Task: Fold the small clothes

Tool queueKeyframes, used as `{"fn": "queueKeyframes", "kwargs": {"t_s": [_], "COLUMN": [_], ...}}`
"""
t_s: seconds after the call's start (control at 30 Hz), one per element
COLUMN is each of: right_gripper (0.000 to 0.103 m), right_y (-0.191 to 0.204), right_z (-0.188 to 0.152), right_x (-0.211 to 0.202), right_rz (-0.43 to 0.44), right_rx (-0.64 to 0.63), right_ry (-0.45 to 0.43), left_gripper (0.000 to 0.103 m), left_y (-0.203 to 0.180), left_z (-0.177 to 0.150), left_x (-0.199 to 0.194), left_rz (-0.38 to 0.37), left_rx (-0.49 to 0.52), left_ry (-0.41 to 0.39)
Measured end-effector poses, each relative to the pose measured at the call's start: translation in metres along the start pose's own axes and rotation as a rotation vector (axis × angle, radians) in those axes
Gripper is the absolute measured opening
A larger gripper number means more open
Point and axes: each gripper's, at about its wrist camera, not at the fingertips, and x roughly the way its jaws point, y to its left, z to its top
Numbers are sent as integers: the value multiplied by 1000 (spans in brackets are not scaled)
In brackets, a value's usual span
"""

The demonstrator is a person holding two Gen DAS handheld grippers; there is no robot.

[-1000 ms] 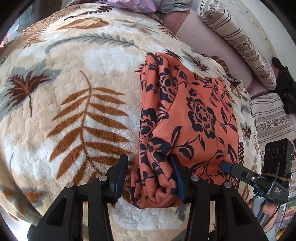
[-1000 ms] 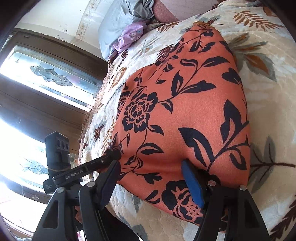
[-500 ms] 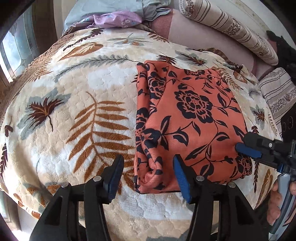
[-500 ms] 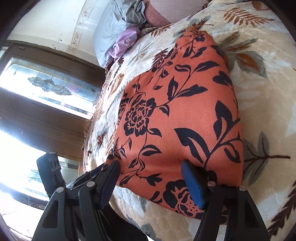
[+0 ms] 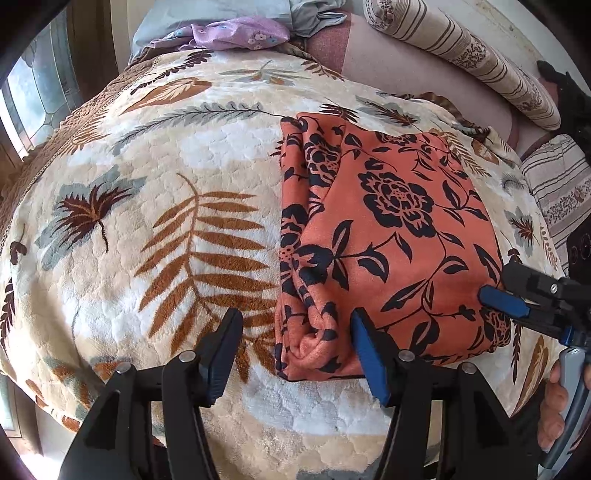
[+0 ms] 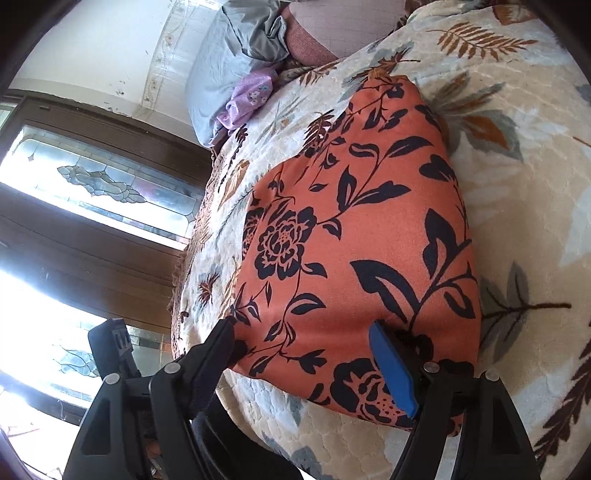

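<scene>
An orange garment with black flowers (image 5: 388,236) lies folded into a rectangle on a cream leaf-patterned blanket (image 5: 147,221). It also shows in the right wrist view (image 6: 351,258). My left gripper (image 5: 295,354) is open just in front of the garment's near left corner, with the bunched folded edge between its fingers. My right gripper (image 6: 306,354) is open at the garment's near right edge, its blue-padded finger (image 6: 391,365) resting on the cloth. That gripper also shows at the right of the left wrist view (image 5: 517,295).
A purple garment (image 5: 236,33) and grey-blue clothes (image 5: 310,14) lie at the head of the bed. Striped bolster pillows (image 5: 461,48) lie at the back right. A stained-glass window (image 6: 92,181) with a dark wooden frame stands left of the bed.
Both grippers have drawn back toward the near edge of the bed. The left gripper, which had straddled the garment's folded corner, now sits in front of it. The garment has not moved.
</scene>
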Motion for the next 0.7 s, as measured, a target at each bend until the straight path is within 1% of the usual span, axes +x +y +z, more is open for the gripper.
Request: {"fn": "queueKeyframes", "kwargs": {"t_s": [0.07,0.13,0.27,0.33,0.4,0.6,0.67,0.7], "right_gripper": [78,78,78,78,78,78,78,78], "right_y": [-7,-5,5,-3,-7,7,-2,-9], "right_z": [-2,-2,-2,-3,-4,-1,0,-1], "right_x": [3,-2,-8,-1,-1,-13,-8,-4], "right_rz": [7,13,6,-1,17,25,1,6], "right_rx": [14,30,-12,1,21,-9,3,23], "right_ry": [-3,-12,-28,-8,-22,-50,-35,-24], "left_gripper": [63,63,64,64,64,64,65,66], "left_y": [1,1,0,0,-1,0,0,1], "left_z": [-1,-2,-1,-1,-1,-1,-1,-1], "left_x": [3,2,3,5,5,5,6,7], "left_rz": [2,2,10,10,13,14,14,12], "left_rx": [-1,-3,6,4,6,11,9,9], "left_ry": [10,7,7,10,10,10,12,13]}}
